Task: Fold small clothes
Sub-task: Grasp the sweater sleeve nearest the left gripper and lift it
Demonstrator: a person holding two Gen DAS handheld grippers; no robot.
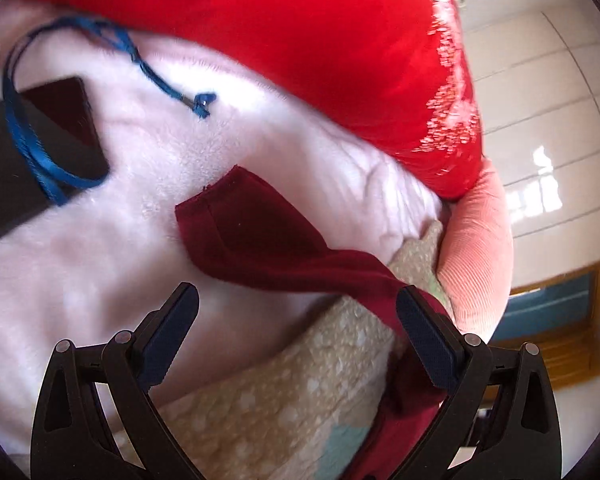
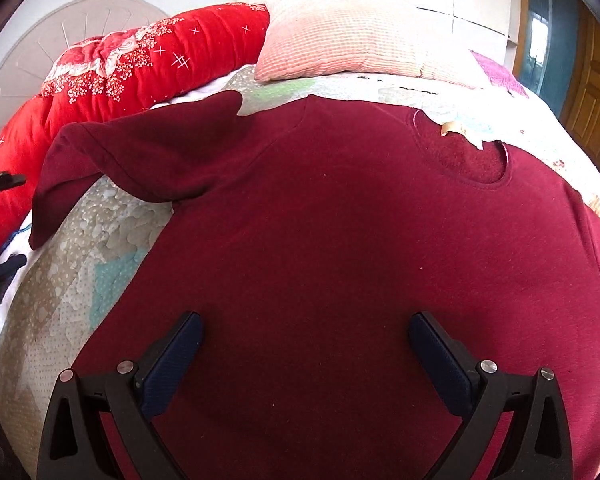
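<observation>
A dark red sweatshirt (image 2: 340,240) lies spread flat on the bed, its neck opening (image 2: 464,156) at the far right. Its left sleeve (image 2: 140,152) stretches out to the left, and the cuff hangs over the quilt's edge. My right gripper (image 2: 306,344) hovers open above the shirt's lower body with nothing between its fingers. The left wrist view shows that sleeve (image 1: 268,236) draped from the quilt onto a pale pink fleece blanket (image 1: 112,264). My left gripper (image 1: 298,308) stands open just short of the sleeve, its right finger (image 1: 424,332) close beside the fabric.
A bright red quilted duvet (image 2: 132,64) is bunched at the bed's left. A pink ribbed pillow (image 2: 340,40) lies at the head. The patterned beige quilt (image 2: 80,248) covers the mattress. On the fleece sit a dark flat object (image 1: 40,152) and a blue cord (image 1: 24,136). A wooden door (image 2: 592,92) is at right.
</observation>
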